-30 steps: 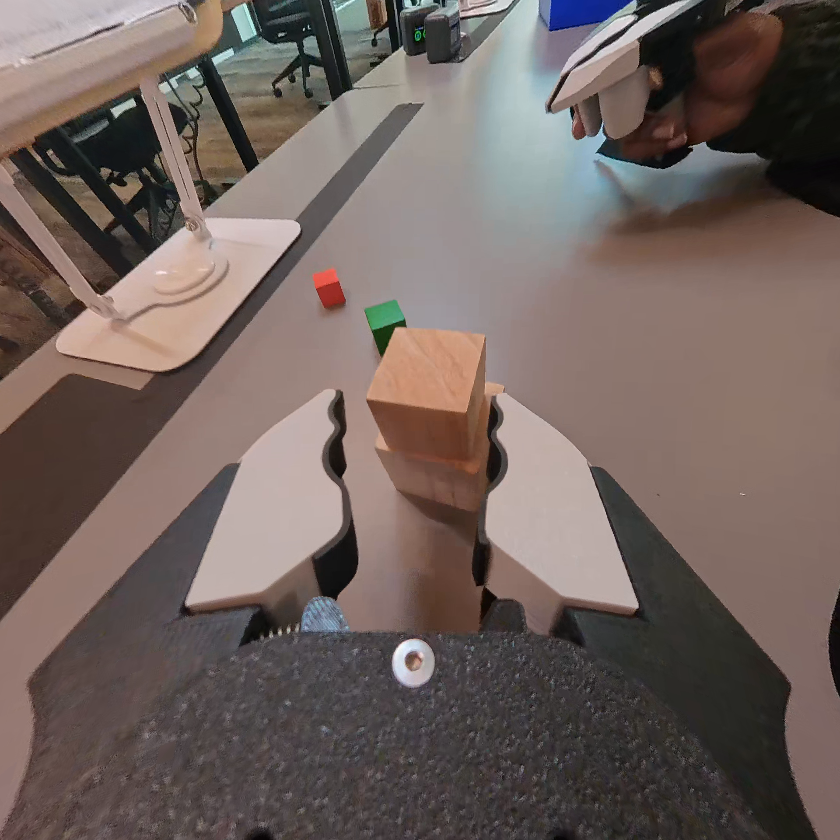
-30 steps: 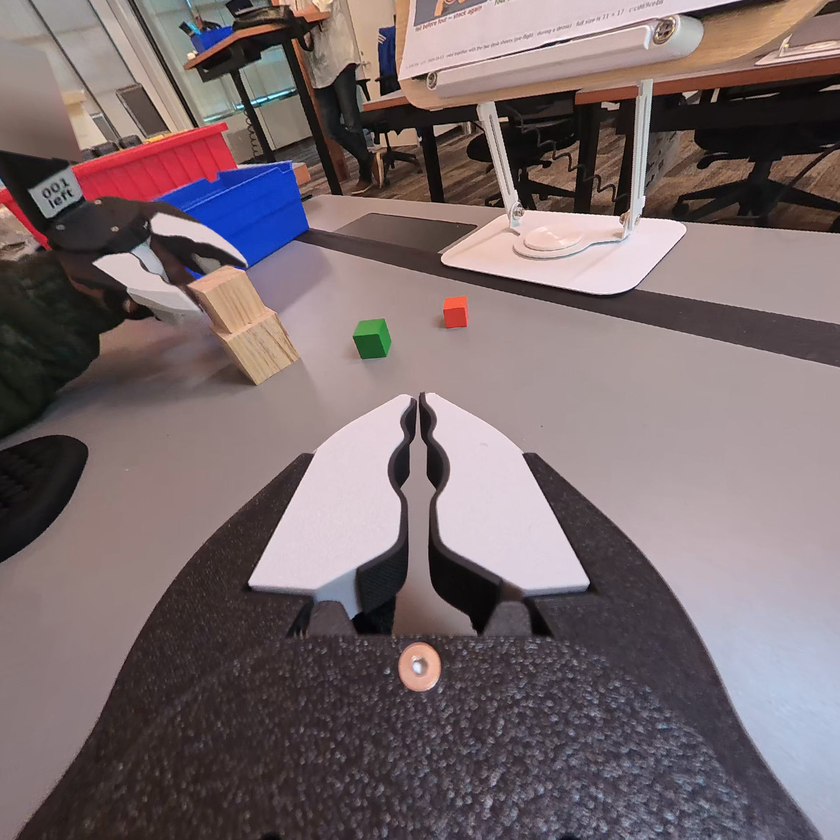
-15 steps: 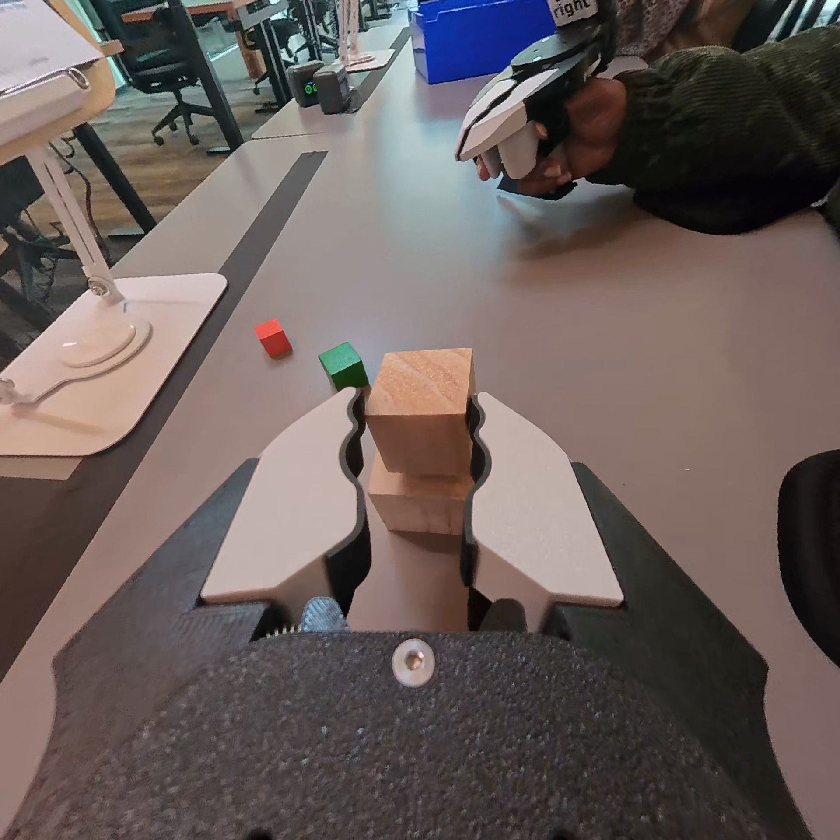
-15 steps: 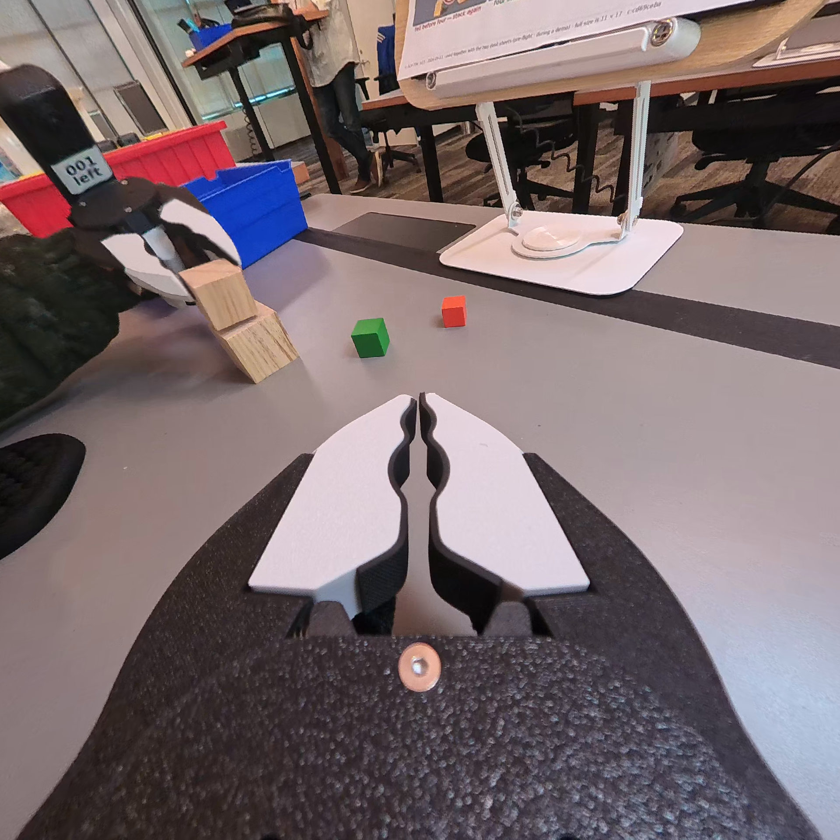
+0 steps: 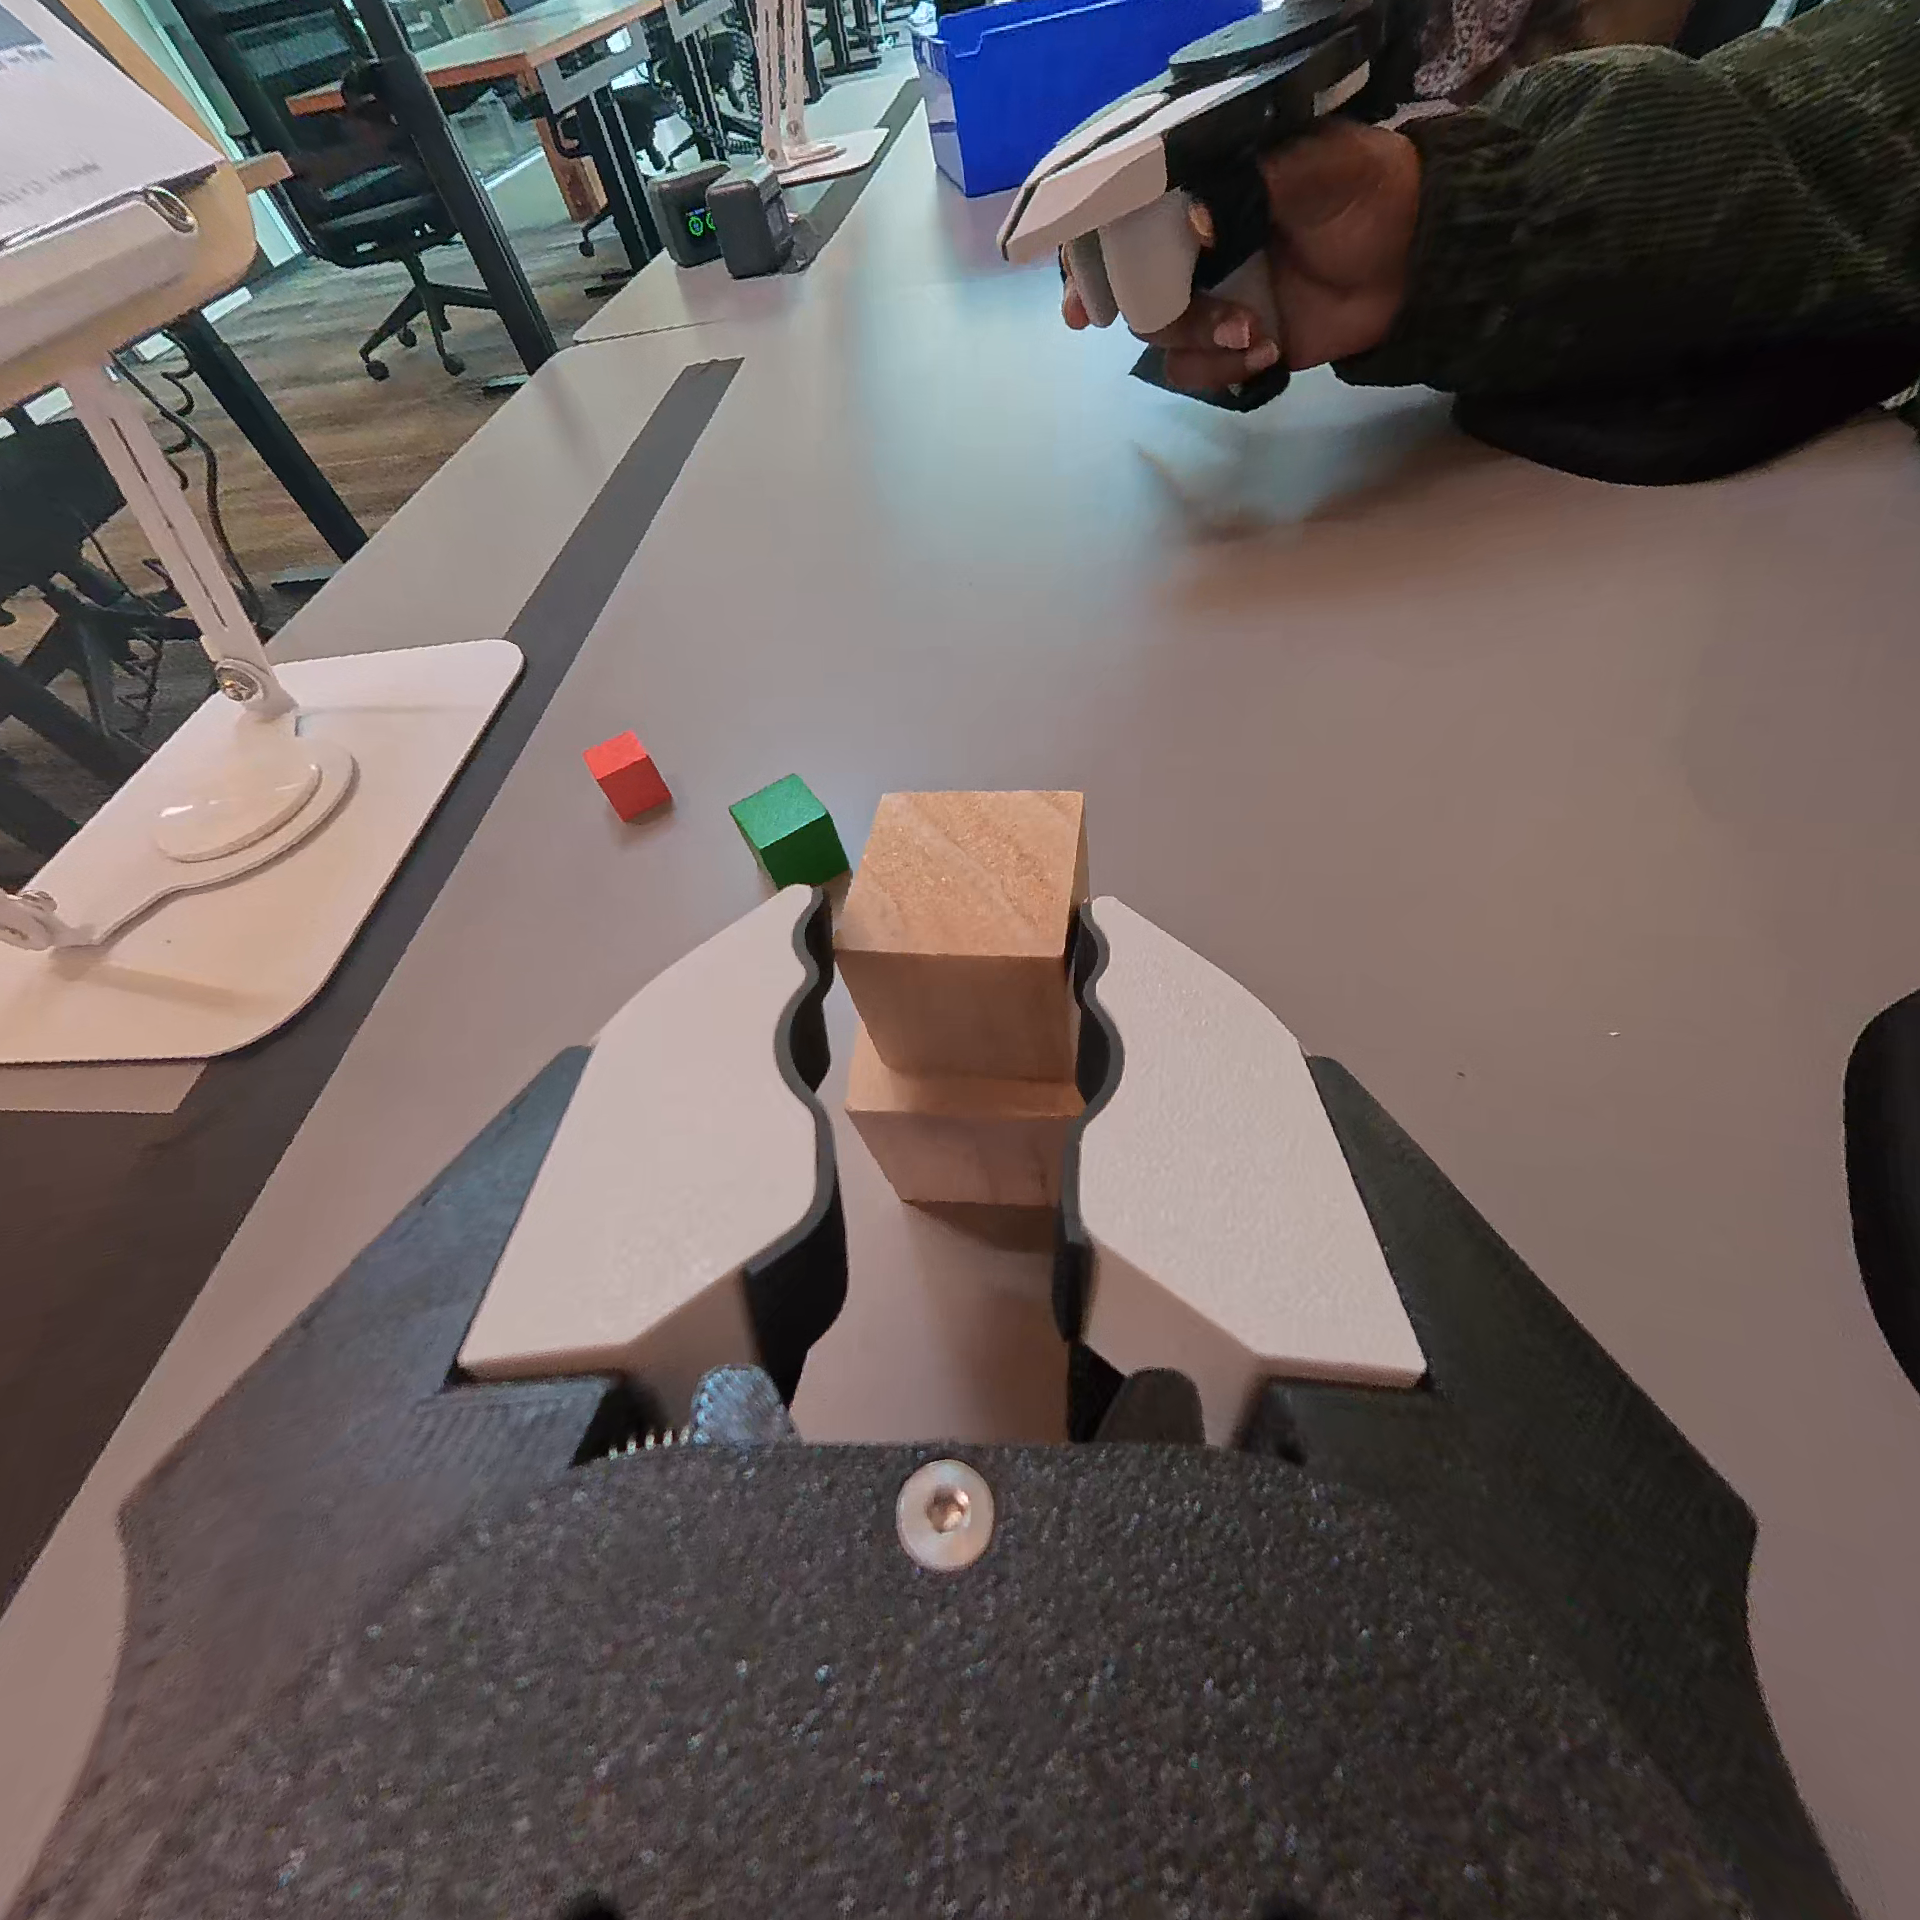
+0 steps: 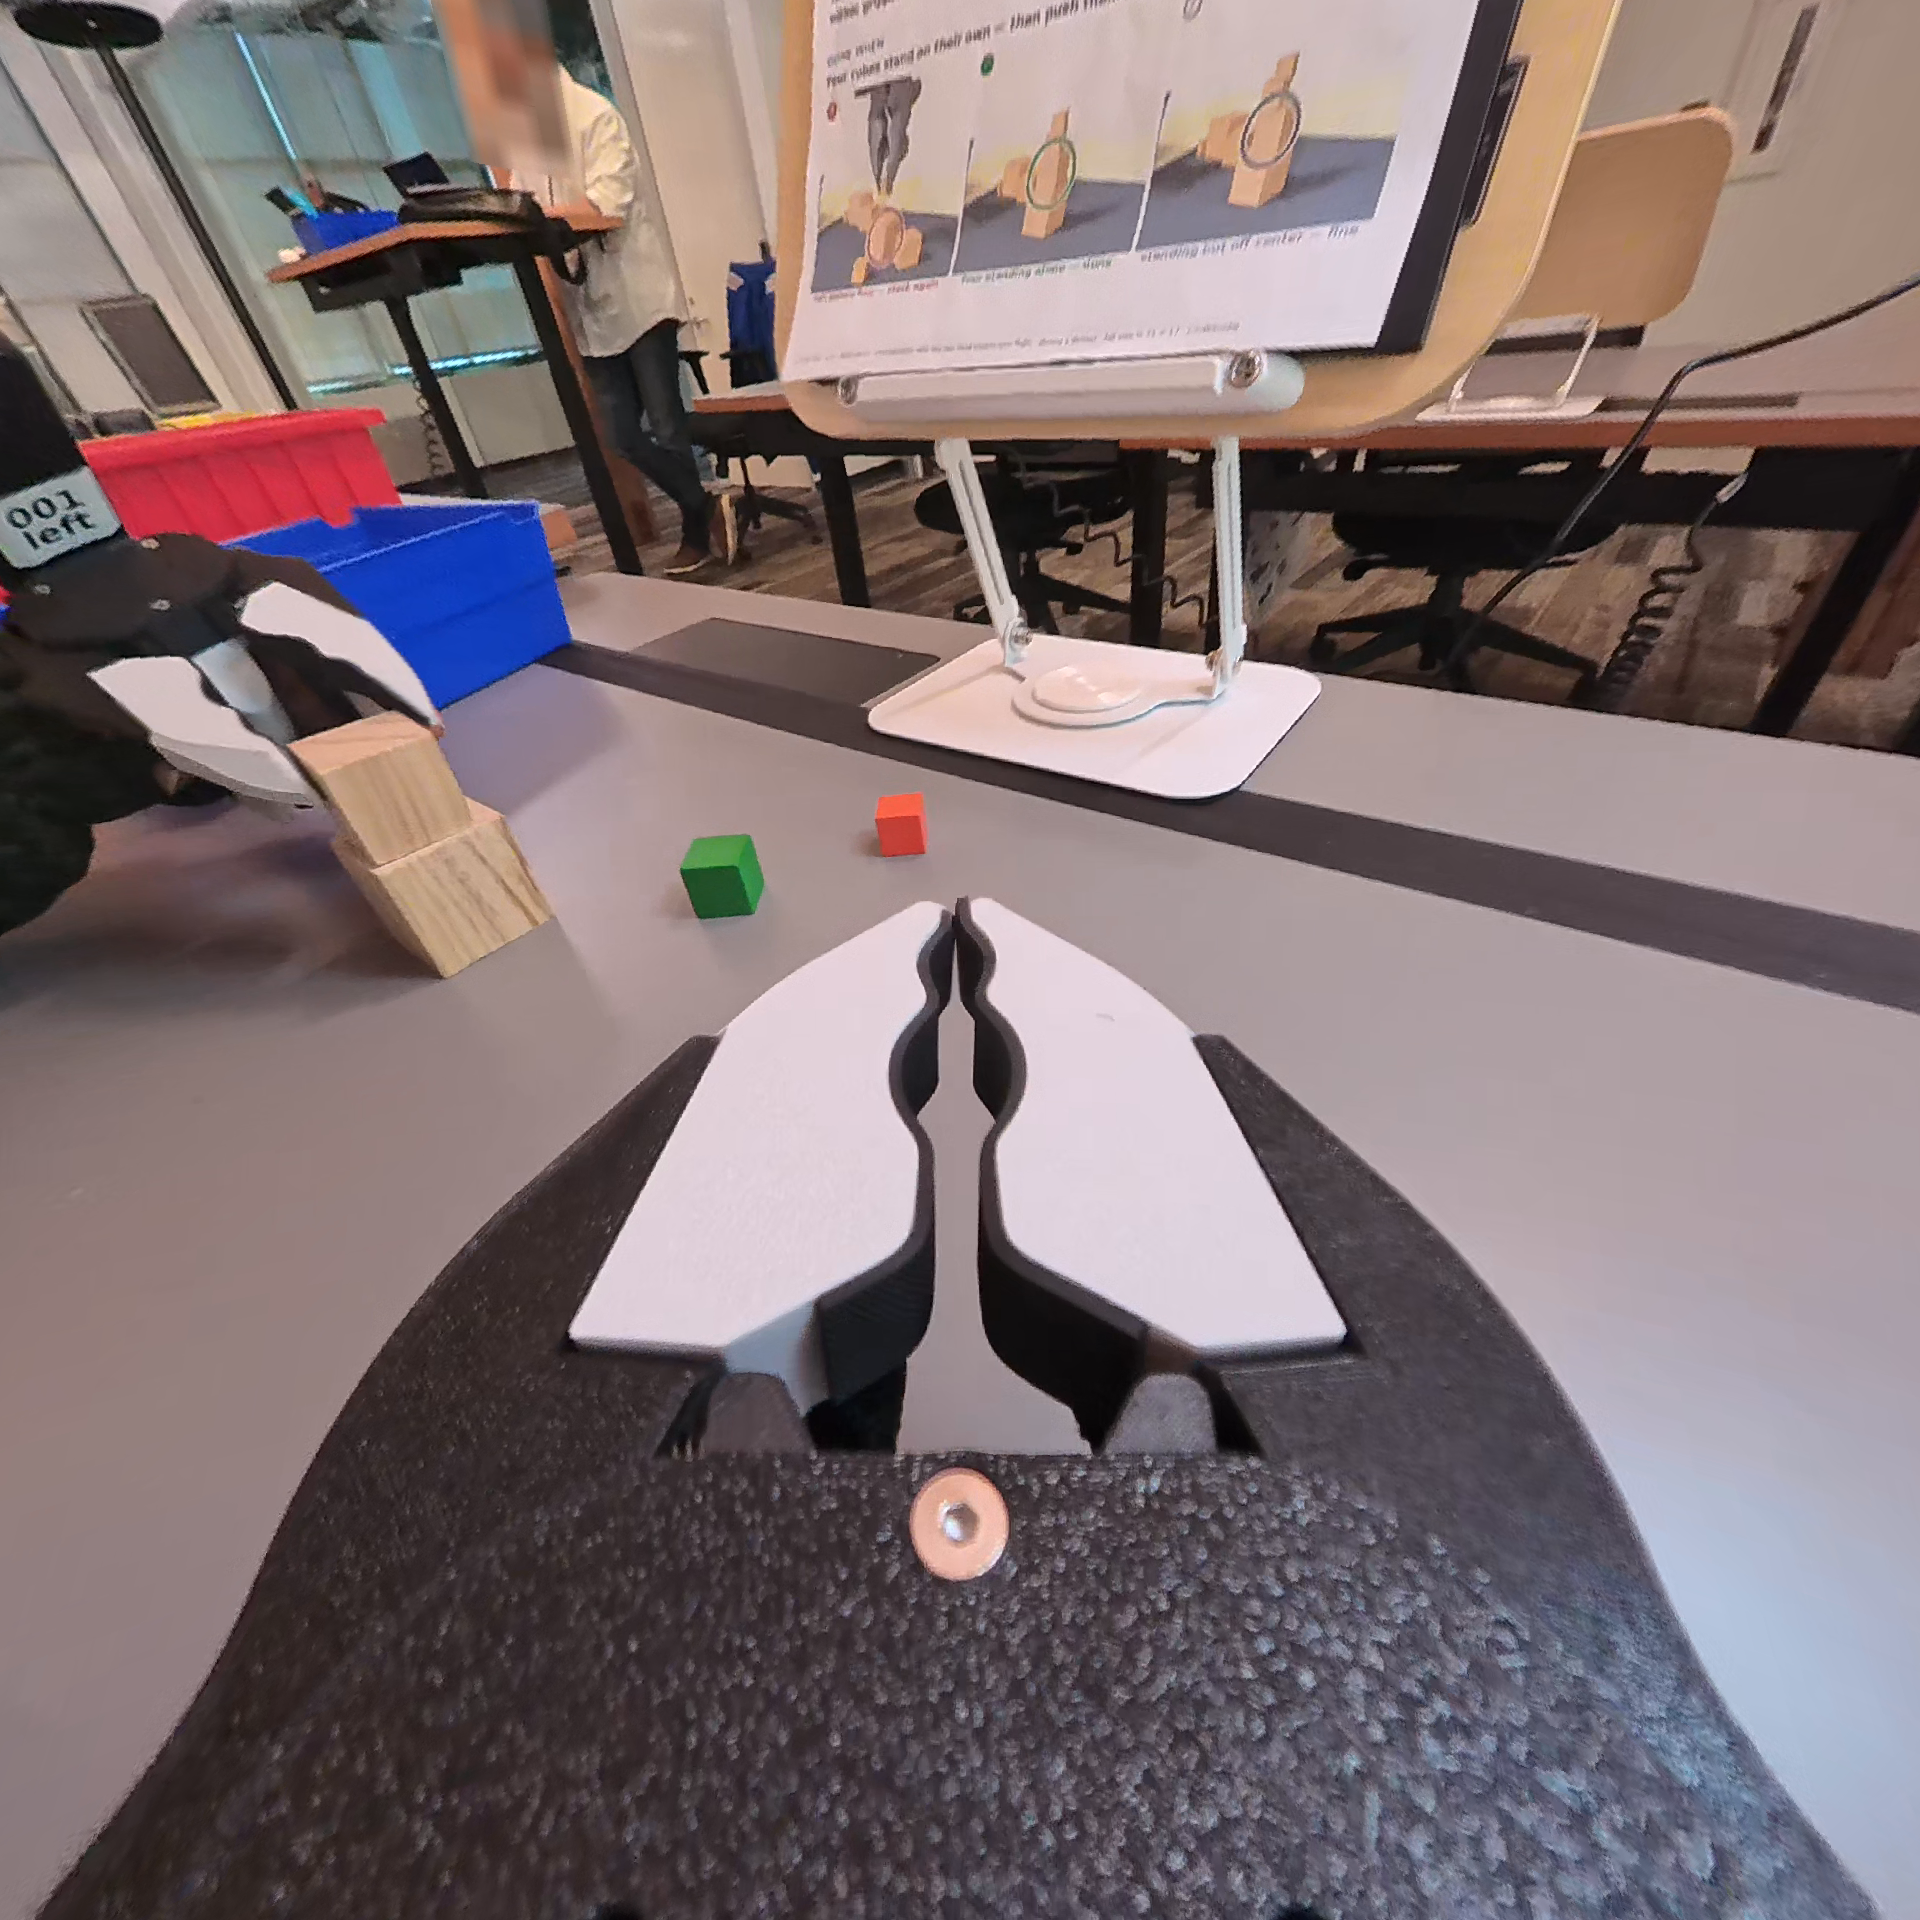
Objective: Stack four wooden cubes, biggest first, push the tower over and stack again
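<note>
My left gripper [image 5: 951,914] is shut on the upper wooden cube [image 5: 961,925], with both pads against its sides. That cube rests on a lower wooden cube [image 5: 961,1143] standing on the grey table [image 5: 1351,779]. The right wrist view shows the same stack, upper cube [image 6: 384,774] on lower cube [image 6: 447,894], with the left gripper [image 6: 270,707] at it. A small green cube [image 5: 790,831] and a small red cube [image 5: 627,774] lie just beyond, to the left. My right gripper [image 6: 956,909] is shut and holds nothing, low over the table; it also shows far right in the left wrist view [image 5: 1101,208].
A white stand base [image 5: 239,821] sits on the left by a dark strip [image 5: 582,582]; it carries a board with a printed sheet [image 6: 1122,166]. A blue bin [image 6: 436,592] and a red bin [image 6: 239,478] stand behind. A person stands in the background [image 6: 623,312]. A sleeved arm [image 5: 1662,239] rests on the table. Across from one pair of fingers to the other is roughly 30 cm.
My left gripper's fingers closed from wide apart onto the upper wooden cube's sides and have stayed there. My right gripper tilted upward a little, staying shut.
</note>
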### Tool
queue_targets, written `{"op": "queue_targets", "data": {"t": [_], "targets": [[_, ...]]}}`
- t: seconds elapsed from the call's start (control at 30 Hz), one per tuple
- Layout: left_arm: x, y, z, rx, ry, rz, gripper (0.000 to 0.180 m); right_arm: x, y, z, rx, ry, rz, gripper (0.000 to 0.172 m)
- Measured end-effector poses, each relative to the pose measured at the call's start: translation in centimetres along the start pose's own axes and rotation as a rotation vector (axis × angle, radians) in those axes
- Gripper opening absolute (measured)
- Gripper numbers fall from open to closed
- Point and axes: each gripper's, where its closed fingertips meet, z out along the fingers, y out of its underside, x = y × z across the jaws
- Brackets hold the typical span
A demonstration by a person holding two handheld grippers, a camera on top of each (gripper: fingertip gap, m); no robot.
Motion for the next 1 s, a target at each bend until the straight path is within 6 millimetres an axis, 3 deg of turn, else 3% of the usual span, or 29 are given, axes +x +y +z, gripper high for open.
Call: {"op": "queue_targets", "data": {"t": [0.6,0.8,0.9,1.0], "targets": [[-0.5,0.2,-0.2,0.001,-0.092,-0.005,0.045,0.4,-0.5,-0.3,0.025,0.033,-0.025,0.0],[-0.8,-1.3,-1.5,0.023,-0.108,-0.071,0.062,0.3,-0.5,-0.3,0.025,0.027,-0.017,0.0],[-3.4,-3.5,-1.9,-0.035,-0.263,-0.09,0.041,0.3,-0.6,-0.3,0.028,0.023,-0.005,0.0],[-5.1,-4.5,-0.3,-0.294,-0.344,-0.163,0.038,0.2,-0.5,-0.2,0.021,0.014,0.013,0.0]]}}
